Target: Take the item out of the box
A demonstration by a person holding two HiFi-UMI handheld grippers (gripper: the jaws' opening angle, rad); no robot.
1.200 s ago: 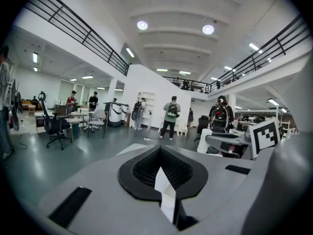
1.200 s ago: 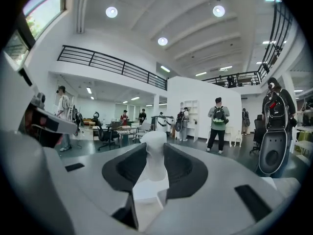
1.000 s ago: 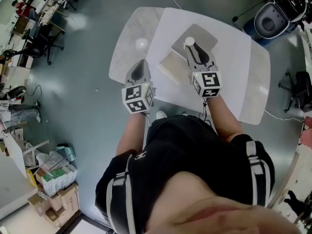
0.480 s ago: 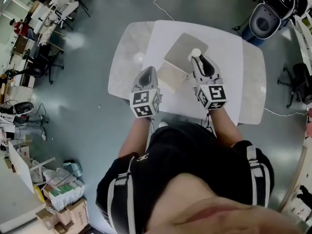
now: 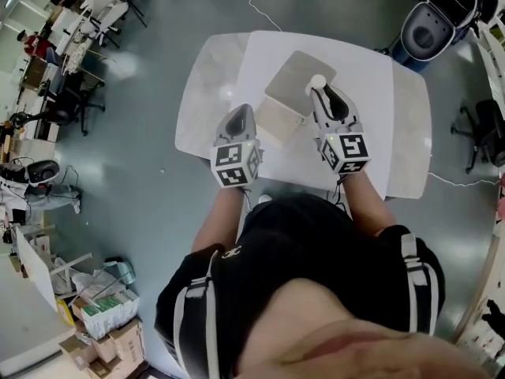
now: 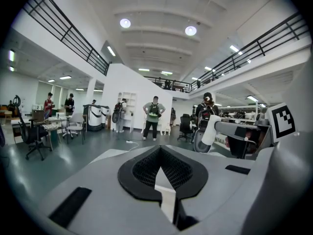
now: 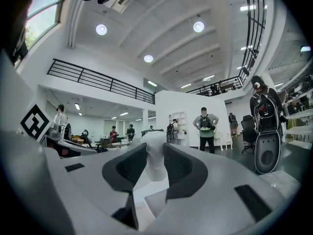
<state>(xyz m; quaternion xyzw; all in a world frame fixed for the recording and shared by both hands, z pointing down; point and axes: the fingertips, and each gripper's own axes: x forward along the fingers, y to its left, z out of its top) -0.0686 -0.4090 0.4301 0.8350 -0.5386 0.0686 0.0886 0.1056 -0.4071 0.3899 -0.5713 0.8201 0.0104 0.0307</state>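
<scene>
So, the R gripper (image 5: pixel 319 95) has its jaws clamped on the white item (image 5: pixel 317 82), a small thing w/ a rounded top. In the right gripper view the item stands upright btw. the two black pads (image 7: pixel 124 173). It is pressed from both sides, and its round top comes above the jaw tips.

In the head view the item is over the far right corner of the box (image 5: pixel 290 76). From above I cannot tell if it touches the box or is off it. The box lies open approx. in the middle of the white table (image 5: pixel 371 133). It has one grey square part and one paler part touching it on the near side.

The L gripper (image 5: pixel 237 117) has its jaws together w/ nothing btw. them. In the left gripper view its pads (image 6: pixel 142 173) meet at the tip and only a thin pale slit shows lower down. This gripper is over the table at the near left of the box, just beside the paler part. If it touches the box, I cannot tell.

The left gripper view also shows the R gripper at the right edge w/ its marker cube (image 6: pixel 282 121). Behind, some people (image 6: pixel 154 116) stand on a grey floor (image 6: pixel 73 148) in a big hall.
</scene>
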